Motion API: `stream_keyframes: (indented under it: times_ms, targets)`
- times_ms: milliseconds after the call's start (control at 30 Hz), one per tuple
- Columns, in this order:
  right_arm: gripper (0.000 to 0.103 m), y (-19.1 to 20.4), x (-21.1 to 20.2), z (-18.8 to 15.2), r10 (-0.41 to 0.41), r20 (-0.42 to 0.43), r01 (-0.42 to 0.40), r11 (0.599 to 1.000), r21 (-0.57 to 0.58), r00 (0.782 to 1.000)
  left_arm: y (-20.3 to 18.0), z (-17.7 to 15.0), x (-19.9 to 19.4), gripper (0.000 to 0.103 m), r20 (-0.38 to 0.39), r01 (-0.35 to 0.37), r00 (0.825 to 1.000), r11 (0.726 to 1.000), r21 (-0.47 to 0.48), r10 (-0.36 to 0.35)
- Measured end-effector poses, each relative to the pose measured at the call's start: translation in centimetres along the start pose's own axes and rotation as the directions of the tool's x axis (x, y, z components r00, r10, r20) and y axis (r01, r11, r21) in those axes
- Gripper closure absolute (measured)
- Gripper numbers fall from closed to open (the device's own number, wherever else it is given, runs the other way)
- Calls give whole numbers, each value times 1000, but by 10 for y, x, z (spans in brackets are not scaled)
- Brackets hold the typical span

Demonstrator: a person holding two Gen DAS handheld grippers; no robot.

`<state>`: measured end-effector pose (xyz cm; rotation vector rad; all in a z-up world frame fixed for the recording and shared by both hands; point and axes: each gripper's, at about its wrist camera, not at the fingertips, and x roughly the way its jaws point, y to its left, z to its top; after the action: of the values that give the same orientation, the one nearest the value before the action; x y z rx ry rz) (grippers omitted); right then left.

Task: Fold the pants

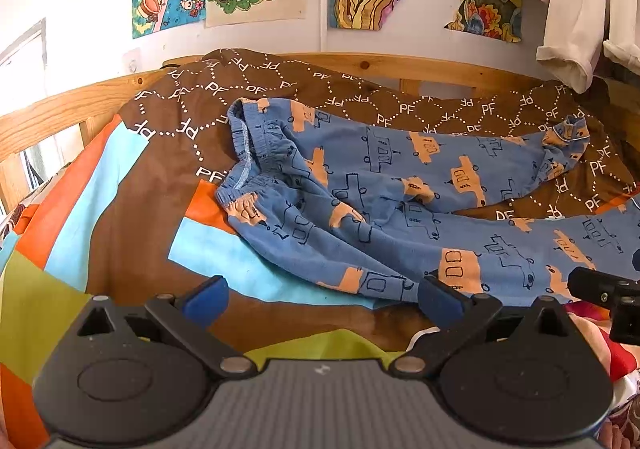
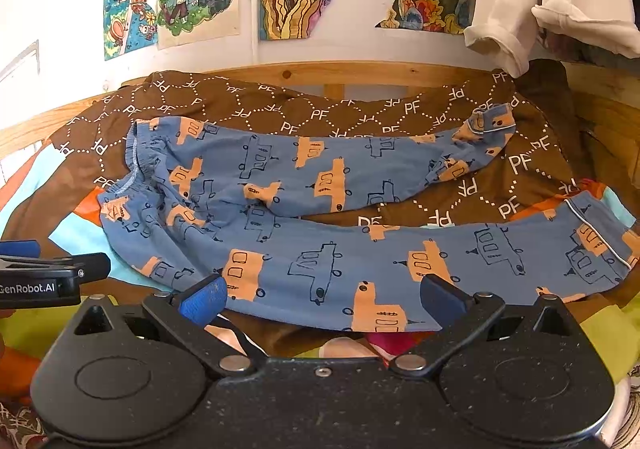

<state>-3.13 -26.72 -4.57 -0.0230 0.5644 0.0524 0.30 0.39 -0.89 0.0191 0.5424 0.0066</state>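
Pants (image 2: 320, 209): one pair (two legs spread), unfolded.

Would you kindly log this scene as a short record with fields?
garment: blue pants with orange vehicle print, unfolded
layout: legs spread apart, waistband at left
surface: patterned bedspread
left hand-held gripper: open, near the closer leg's edge, holding nothing
right hand-held gripper: open, over the closer leg's edge, holding nothing

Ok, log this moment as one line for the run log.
step: pre-grasp | pants: unfolded, legs apart on bedspread | left gripper: open, empty | right gripper: open, empty
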Motion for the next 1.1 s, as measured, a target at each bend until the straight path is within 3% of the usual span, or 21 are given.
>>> stream_keyframes:
  times_ms: [1100]
  targets:
    - [1, -1, 4, -1, -7, -31, 7, 1000, 8, 1000, -2, 0, 0, 0, -21, -10, 1000, 1000, -3, 10]
